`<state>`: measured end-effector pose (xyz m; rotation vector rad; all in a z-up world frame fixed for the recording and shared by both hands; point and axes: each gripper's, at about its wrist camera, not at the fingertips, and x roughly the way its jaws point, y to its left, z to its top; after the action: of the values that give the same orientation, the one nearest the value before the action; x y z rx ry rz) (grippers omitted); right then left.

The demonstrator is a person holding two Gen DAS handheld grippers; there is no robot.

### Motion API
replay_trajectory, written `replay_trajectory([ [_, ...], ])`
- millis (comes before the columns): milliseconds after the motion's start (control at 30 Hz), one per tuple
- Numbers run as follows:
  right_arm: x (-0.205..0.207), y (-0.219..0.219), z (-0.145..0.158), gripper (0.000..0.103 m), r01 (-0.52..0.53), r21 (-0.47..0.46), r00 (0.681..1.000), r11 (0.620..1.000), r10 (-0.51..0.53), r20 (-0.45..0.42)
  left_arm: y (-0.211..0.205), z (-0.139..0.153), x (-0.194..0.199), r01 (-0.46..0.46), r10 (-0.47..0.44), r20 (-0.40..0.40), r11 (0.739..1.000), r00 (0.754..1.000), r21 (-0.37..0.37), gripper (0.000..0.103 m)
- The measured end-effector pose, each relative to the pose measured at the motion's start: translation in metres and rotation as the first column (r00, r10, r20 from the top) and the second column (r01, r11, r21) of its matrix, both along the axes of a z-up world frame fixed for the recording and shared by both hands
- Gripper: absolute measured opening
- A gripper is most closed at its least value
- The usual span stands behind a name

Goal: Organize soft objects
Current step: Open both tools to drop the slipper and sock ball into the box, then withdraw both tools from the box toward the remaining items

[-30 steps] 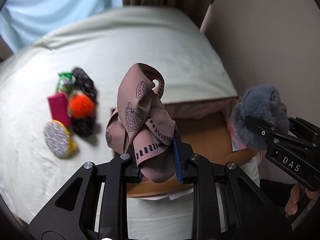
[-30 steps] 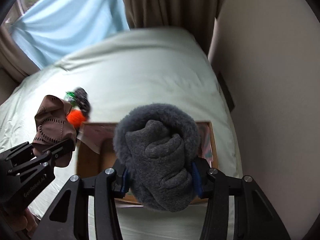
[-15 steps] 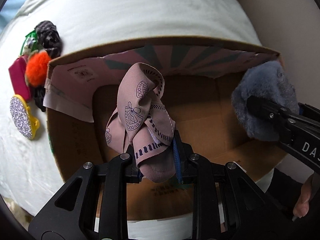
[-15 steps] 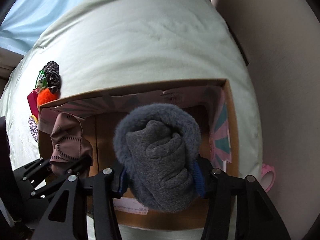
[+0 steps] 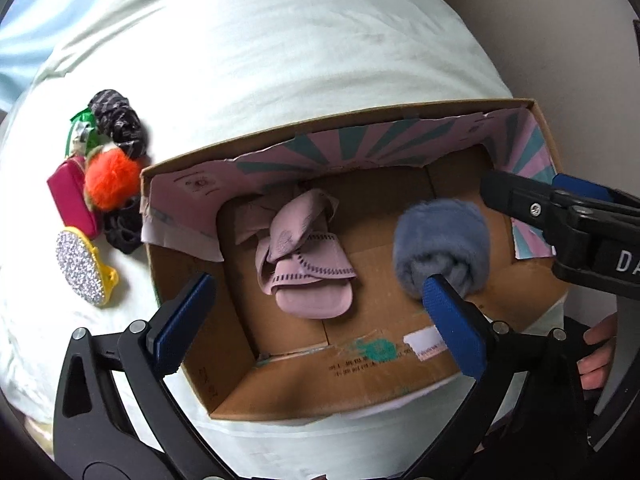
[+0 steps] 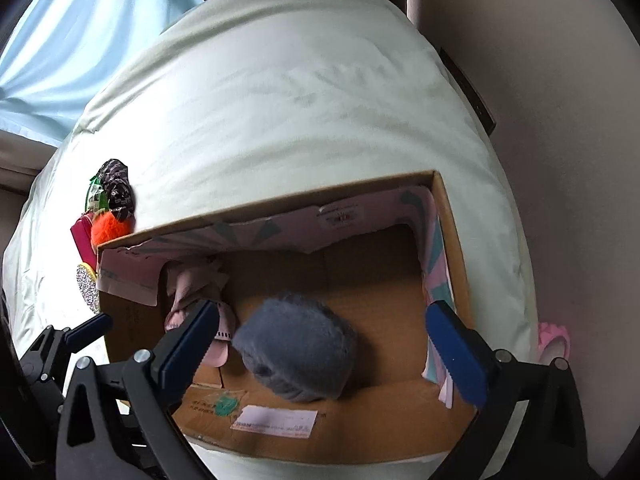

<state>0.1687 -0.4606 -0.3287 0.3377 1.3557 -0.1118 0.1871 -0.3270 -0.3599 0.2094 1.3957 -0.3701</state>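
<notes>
An open cardboard box (image 5: 280, 384) (image 6: 452, 216) sits on the pale green bed. A pink patterned cloth (image 5: 304, 256) lies on its floor at the left; in the right wrist view it (image 6: 188, 288) is partly hidden behind a finger. A grey fluffy roll (image 5: 444, 240) (image 6: 296, 352) lies on the floor to its right. My left gripper (image 5: 320, 320) is open and empty above the box. My right gripper (image 6: 324, 344) is open and empty above the grey roll; it also shows in the left wrist view (image 5: 560, 208).
Left of the box on the bed lie an orange pompom (image 5: 112, 178) (image 6: 110, 228), a dark scrunchie (image 5: 118, 122), a magenta pouch (image 5: 72, 196), a glittery yellow-rimmed item (image 5: 82, 268) and a green packet (image 5: 80, 132). A wall stands at the right. A pink object (image 6: 554, 338) lies beside the box.
Both grippers have opened. The pink cloth and the grey roll have dropped from the jaws onto the box floor.
</notes>
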Motion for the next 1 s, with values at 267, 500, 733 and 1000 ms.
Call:
replay_trajectory([
  [267, -0.009, 0.007, 0.030, 0.103, -0.003, -0.014, 0.999, 1.000, 0.004, 0.033, 0.009, 0.031, -0.016, -0.013, 0.014, 0.034, 0.999, 0.999, -0.041, 0.103],
  [500, -0.027, 0.019, 0.088, 0.103, -0.017, -0.073, 0.993, 0.997, 0.025, 0.112, 0.035, 0.094, -0.030, -0.036, 0.046, 0.124, 0.995, 0.991, -0.088, 0.103],
  [733, -0.055, 0.058, 0.169, 0.103, -0.039, -0.154, 0.965, 0.987, 0.077, 0.252, 0.090, 0.171, -0.056, -0.068, 0.101, 0.263, 0.989, 0.959, -0.133, 0.103],
  [1000, -0.086, 0.124, 0.235, 0.103, -0.048, -0.199, 0.912, 0.979, 0.125, 0.391, 0.182, 0.238, -0.095, -0.140, 0.201, 0.401, 0.974, 0.894, -0.176, 0.103],
])
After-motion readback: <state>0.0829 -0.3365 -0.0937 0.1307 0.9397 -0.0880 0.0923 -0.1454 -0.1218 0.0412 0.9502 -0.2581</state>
